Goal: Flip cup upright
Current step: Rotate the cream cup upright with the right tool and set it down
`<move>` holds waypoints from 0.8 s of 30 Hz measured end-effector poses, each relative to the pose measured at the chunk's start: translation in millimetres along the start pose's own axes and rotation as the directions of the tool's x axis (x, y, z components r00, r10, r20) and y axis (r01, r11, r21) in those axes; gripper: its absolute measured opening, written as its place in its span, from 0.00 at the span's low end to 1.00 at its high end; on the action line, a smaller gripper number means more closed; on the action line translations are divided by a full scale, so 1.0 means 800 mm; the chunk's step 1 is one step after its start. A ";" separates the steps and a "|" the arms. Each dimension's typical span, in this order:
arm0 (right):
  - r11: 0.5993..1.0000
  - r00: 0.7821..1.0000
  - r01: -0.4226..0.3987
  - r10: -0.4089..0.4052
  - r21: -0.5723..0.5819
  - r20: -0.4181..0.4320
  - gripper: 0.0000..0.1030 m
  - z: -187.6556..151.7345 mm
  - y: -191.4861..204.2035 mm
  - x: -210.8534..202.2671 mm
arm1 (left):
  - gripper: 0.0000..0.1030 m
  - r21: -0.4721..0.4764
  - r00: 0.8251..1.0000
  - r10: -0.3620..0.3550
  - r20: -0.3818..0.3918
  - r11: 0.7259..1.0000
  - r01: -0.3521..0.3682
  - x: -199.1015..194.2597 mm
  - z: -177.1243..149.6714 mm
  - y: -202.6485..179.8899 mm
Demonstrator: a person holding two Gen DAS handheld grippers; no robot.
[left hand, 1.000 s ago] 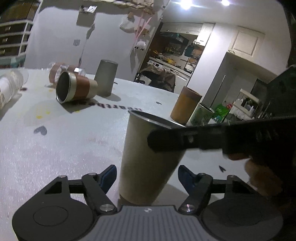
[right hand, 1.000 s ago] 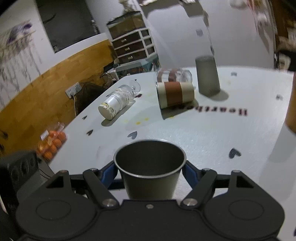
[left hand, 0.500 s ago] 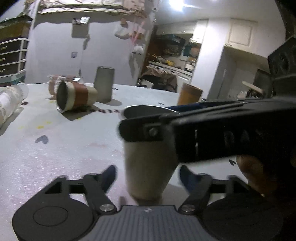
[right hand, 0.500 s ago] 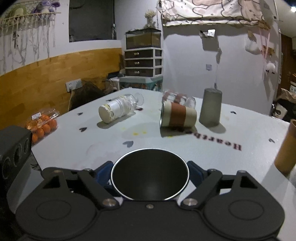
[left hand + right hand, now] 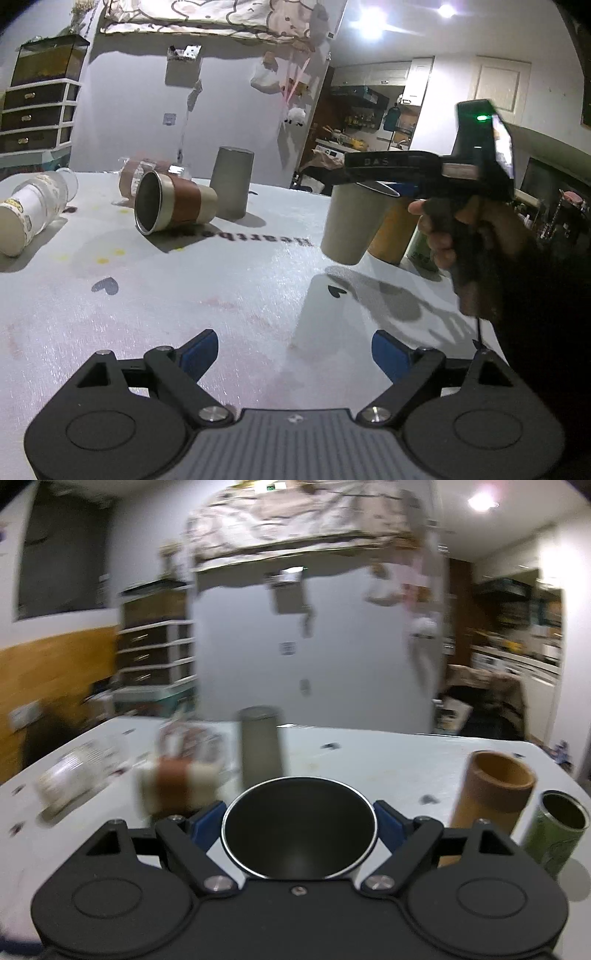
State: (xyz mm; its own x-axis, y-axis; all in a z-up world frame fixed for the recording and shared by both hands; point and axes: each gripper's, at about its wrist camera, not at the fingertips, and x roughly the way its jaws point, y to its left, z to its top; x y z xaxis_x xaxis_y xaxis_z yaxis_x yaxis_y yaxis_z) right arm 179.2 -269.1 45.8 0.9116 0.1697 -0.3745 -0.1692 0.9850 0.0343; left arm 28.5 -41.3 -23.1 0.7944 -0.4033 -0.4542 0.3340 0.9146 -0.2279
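Half the right wrist view was motion-blurred, so the stuff lying on the counter (image 5: 229, 291) was mush there. Right gripper (image 5: 300, 825) had its jaws clenched on the metal cup (image 5: 352, 223), upright, held above the counter. Left gripper (image 5: 293, 350) sat with jaws released, holding nothing. One brown-banded tumbler (image 5: 173, 206) lay on its side, one grey cup (image 5: 231, 182) stood upside down.

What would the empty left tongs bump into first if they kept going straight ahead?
Probably nothing soon. The left tongs are open over bare table. Straight ahead is just tabletop; the lifted grey cup in the right tongs hangs off to the right, and the upside-down grey cup is far back. Depth is hard to judge.
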 end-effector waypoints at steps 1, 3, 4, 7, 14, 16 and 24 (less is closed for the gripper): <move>1.000 1.000 0.022 -0.022 0.012 0.006 0.83 0.002 -0.006 0.010 | 0.88 0.001 1.000 0.003 0.002 1.000 -0.003 0.001 0.000 0.000; 0.998 0.998 0.065 -0.065 0.024 0.013 0.83 0.005 -0.014 0.026 | 0.88 0.000 1.000 0.003 0.001 1.000 -0.003 0.001 -0.001 0.001; 0.995 0.995 0.094 -0.094 0.031 0.013 0.83 0.007 -0.019 0.035 | 0.88 -0.001 1.000 0.003 0.000 1.000 -0.003 0.002 -0.001 0.001; 0.988 0.989 0.149 -0.149 0.050 0.008 0.83 0.005 -0.027 0.050 | 0.88 0.000 1.000 0.007 -0.001 1.000 -0.007 0.002 -0.002 0.002; 0.976 0.978 0.207 -0.206 0.069 -0.020 0.84 -0.005 -0.034 0.071 | 0.88 -0.007 1.000 0.013 0.004 1.000 -0.013 -0.001 -0.003 0.005; 0.974 0.976 0.218 -0.218 0.059 0.002 0.84 -0.007 -0.033 0.069 | 0.88 -0.008 1.000 0.014 0.003 1.000 -0.014 -0.001 -0.004 0.005; 0.985 0.986 0.161 -0.164 0.055 0.042 0.98 -0.002 -0.025 0.024 | 0.88 -0.007 1.000 0.019 0.007 1.000 -0.019 -0.001 -0.002 0.005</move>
State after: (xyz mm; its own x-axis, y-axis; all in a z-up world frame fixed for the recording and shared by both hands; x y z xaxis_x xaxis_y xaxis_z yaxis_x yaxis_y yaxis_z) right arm 199.0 -285.6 36.2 0.9419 0.0075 -0.3358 0.0008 0.9997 0.0243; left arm 28.6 -37.7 -24.8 0.8043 -0.3854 -0.4524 0.3149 0.9219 -0.2255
